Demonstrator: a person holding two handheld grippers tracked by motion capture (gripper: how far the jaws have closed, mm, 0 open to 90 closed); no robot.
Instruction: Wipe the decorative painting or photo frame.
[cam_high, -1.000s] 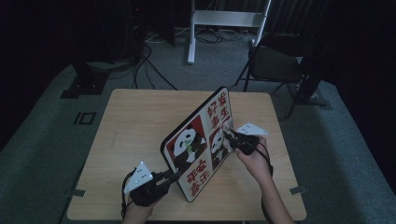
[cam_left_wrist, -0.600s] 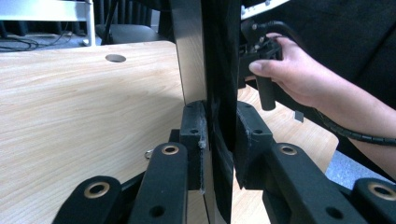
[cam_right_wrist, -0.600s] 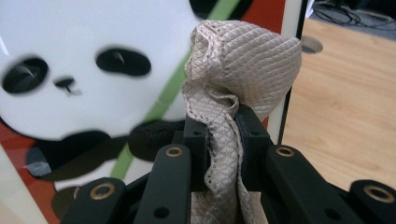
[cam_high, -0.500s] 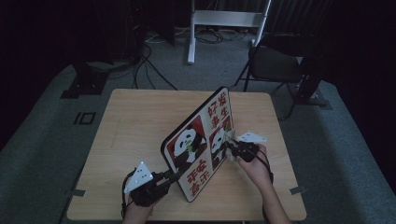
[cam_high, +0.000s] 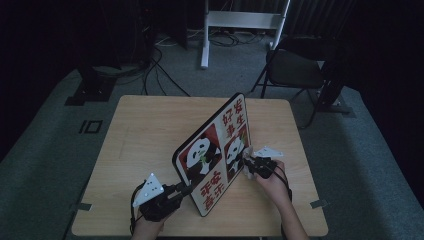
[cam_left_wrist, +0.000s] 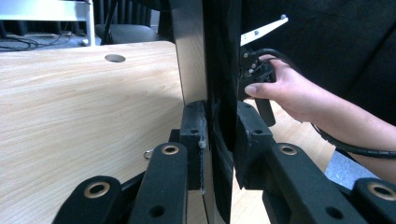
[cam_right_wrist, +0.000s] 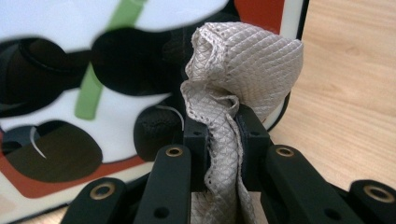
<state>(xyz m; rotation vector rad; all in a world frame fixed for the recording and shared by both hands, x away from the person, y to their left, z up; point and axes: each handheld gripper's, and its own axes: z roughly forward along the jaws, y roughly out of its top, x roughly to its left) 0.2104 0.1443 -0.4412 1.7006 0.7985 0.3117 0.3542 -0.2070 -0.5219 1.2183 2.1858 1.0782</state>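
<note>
A flat board printed with pandas and red Chinese characters (cam_high: 215, 152) stands tilted on its long edge on the wooden table (cam_high: 145, 130). My left gripper (cam_high: 186, 189) is shut on the board's near lower edge; in the left gripper view its jaws clamp the dark board edge (cam_left_wrist: 217, 93). My right gripper (cam_high: 247, 165) is shut on a beige quilted cloth (cam_right_wrist: 233, 65), whose bunched end is pressed against the board's printed face (cam_right_wrist: 93, 84) near its right border. The cloth (cam_high: 248, 169) shows small in the high view.
A folding chair (cam_high: 295, 70) stands beyond the table's far right corner. A white stand base (cam_high: 240, 22) and cables lie on the grey floor behind. The table's left half is bare wood, with a small hole (cam_left_wrist: 115, 58) near its far edge.
The right gripper with the cloth has slid down and toward me along the board's printed face. The left gripper and the board have stayed put.
</note>
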